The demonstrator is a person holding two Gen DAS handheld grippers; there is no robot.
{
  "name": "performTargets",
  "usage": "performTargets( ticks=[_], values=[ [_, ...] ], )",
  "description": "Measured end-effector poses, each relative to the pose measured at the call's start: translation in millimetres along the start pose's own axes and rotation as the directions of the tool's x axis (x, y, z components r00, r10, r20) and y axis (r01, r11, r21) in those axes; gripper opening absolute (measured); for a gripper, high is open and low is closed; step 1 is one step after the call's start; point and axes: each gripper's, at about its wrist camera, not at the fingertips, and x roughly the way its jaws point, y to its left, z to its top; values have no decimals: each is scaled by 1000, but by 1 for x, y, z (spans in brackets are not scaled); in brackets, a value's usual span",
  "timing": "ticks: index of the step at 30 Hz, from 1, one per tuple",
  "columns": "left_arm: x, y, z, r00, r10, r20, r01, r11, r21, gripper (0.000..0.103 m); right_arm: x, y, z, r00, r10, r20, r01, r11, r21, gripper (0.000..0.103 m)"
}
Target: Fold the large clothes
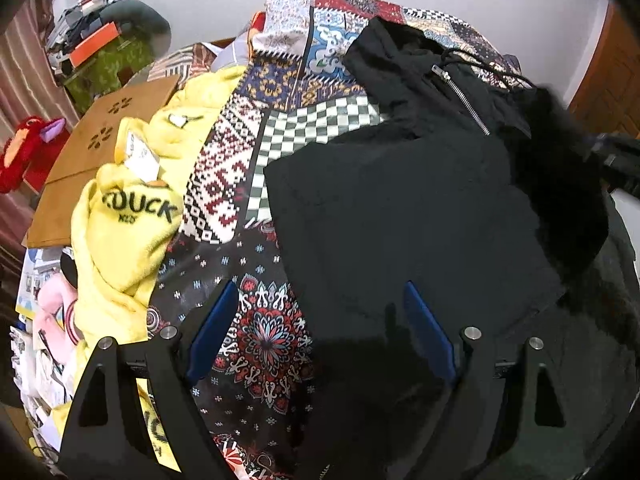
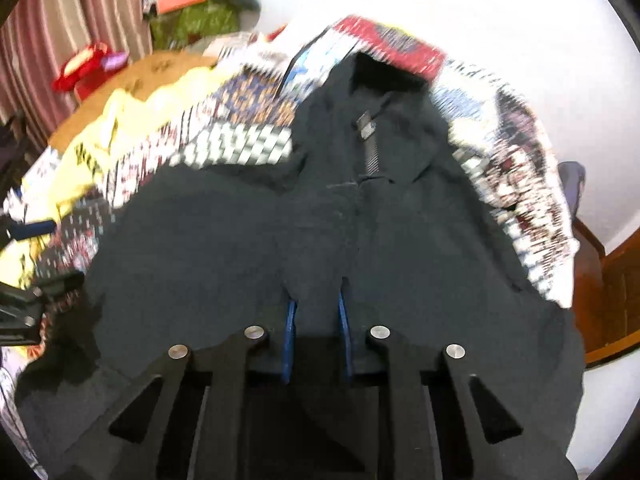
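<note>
Two grippers: both over one black zip-up hoodie [image 1: 400,208], spread on a patchwork bedspread [image 1: 256,152].
Left gripper [image 1: 320,332]: blue-padded fingers [image 1: 212,332] splayed wide, nothing between them; one finger hangs over the bedspread's floral patch, the other over the hoodie's lower left part.
Right gripper [image 2: 316,332]: fingers drawn close with a fold of the hoodie's black fabric pinched between the blue pads [image 2: 289,340]; cloth rises into the gap and drapes both sides.
Hoodie: lies front up, hood [image 1: 384,48] toward the far end of the bed, metal zipper [image 1: 460,96] running down from the collar, drawstrings trailing beside it; its right side is bunched up and blurred in the left wrist view.
Yellow garment [image 1: 132,208]: heaped just beside the bedspread's left edge, black lettering reading "DUCK", tags showing.
Brown board [image 1: 100,140]: beyond the yellow heap, paw-print cutouts in it.
Red plush toy [image 1: 24,152]: left of the board, near striped curtains [image 1: 16,80].
Right wrist view: motion-blurred, fine detail of the bedspread lost.
</note>
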Motion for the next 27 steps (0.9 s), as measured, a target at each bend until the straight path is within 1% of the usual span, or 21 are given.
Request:
performTargets(
  ticks=[2,7,10,12,15,18,20,23,27],
  values=[
    [-6,-4,5,1000,4,15,-4,1000,4,84,-20,-18,7,999,-20,49,18,999,33,14],
    [-20,-17,17,998,18,58,-19,1000,21,84,-64,-75,21,989,-33,142,13,990,141,14],
    [-24,-27,21,997,11,70,-13,1000,27,84,-76,-95,19,986,-36,166,5,983,182,14],
    [-23,-36,22,998,-1,65,-1,999,35,84,-75,-102,14,985,-37,167,3,980,200,14],
    [-12,-49,18,999,-5,35,4,999,51,84,-68,-113,-5,989,-26,144,-8,973,231,14],
    [2,-62,11,1000,-14,-8,14,998,69,84,-52,-125,-29,996,2,89,-27,961,276,14],
    [12,-71,7,999,-9,-33,12,996,90,84,-41,-135,-45,998,29,53,-44,945,323,14],
    [25,-82,1,998,22,-58,-15,992,123,84,-22,-148,-73,998,68,-8,-59,918,393,16],
    [36,-84,-4,996,34,-85,-22,991,134,84,-8,-161,-106,988,142,-57,-98,874,477,21]
  ],
)
